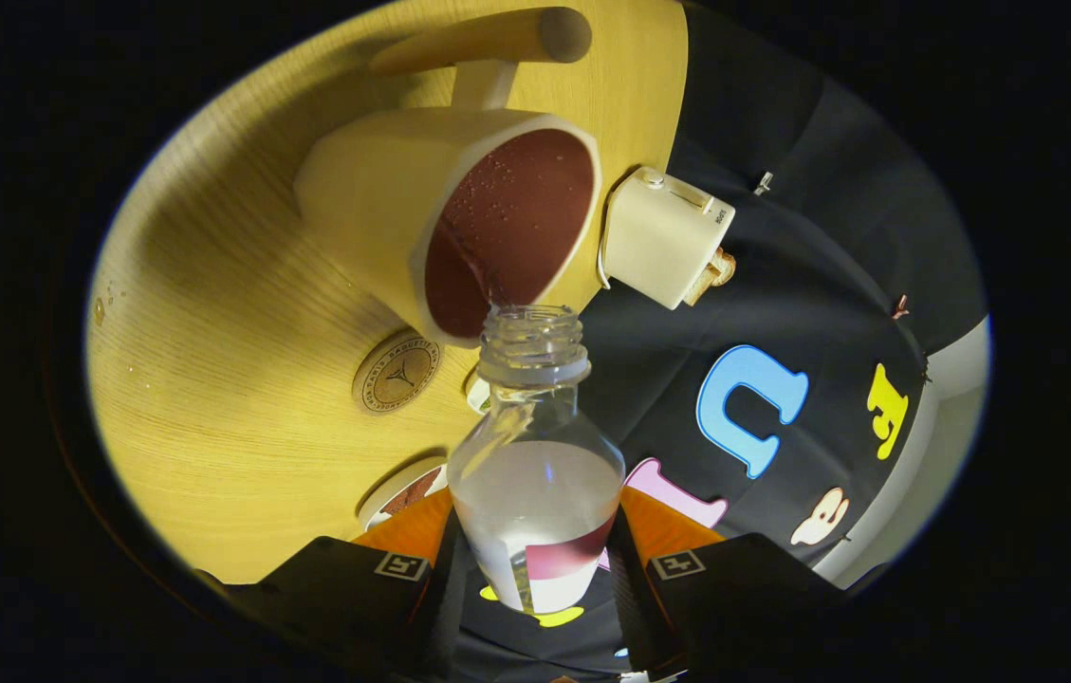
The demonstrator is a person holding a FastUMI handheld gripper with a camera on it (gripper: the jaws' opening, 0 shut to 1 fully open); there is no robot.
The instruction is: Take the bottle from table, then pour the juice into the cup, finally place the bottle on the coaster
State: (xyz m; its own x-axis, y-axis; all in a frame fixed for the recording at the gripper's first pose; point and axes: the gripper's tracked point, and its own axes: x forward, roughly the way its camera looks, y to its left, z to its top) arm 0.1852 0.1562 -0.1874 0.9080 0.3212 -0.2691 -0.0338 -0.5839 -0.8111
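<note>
Claw [535, 569] grips bottle [535, 474] (base hidden), mouth at cup [459, 209].

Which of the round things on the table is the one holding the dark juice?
The cream cup, just beyond the mouth of the bottle gripped in the tongs. The coaster beside it is a flat disc, holding nothing.

From my feed the bottle [535, 446] looks like clear glossy plastic, the cup [421, 209] smooth matt cream, and the table [241, 313] is pale grained wood.
</note>
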